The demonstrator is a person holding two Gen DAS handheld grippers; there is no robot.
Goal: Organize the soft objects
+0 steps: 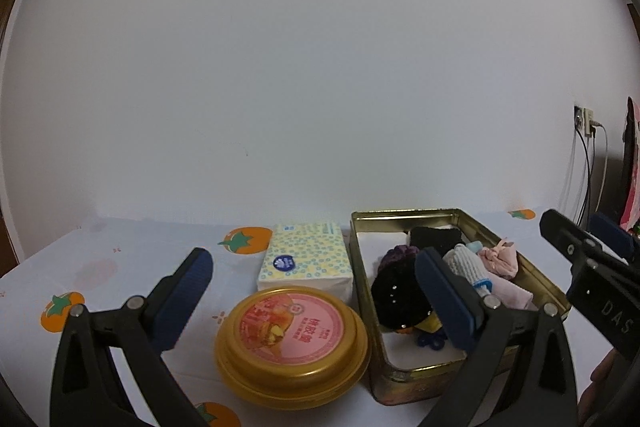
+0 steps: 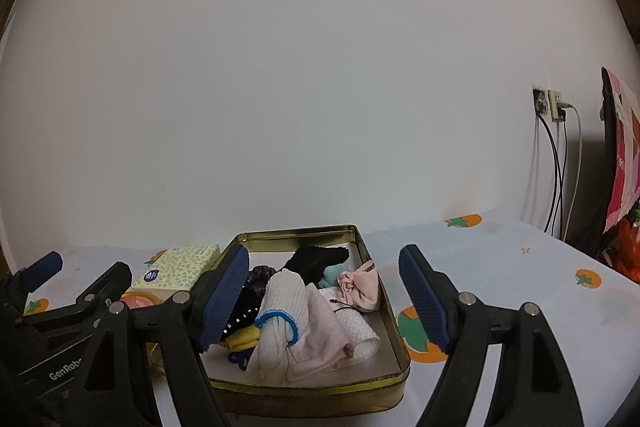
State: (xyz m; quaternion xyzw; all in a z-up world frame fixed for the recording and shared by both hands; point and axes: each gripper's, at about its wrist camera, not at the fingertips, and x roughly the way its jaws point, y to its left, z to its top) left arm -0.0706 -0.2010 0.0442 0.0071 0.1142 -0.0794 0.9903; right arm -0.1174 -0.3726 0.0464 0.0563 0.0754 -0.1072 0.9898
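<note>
A gold rectangular tin (image 1: 362, 267) (image 2: 394, 327) stands open on the table. It holds soft items: a black fuzzy piece (image 2: 316, 259), a pink knotted cloth (image 2: 362, 287), a white ribbed sock with blue trim (image 2: 280, 311), a pale pink cloth (image 2: 320, 339) and a dark sequinned scrunchie (image 1: 394, 297). My left gripper (image 1: 312, 291) is open and empty above a round gold lid and the tin's left side. My right gripper (image 2: 324, 295) is open and empty, held over the tin.
A round gold tin with a pink label (image 1: 292, 343) sits left of the open tin. A yellow dotted tissue pack (image 1: 308, 257) lies behind it. The tablecloth (image 2: 520, 267) has orange fruit prints. Wall sockets with cables (image 2: 554, 107) are at the right.
</note>
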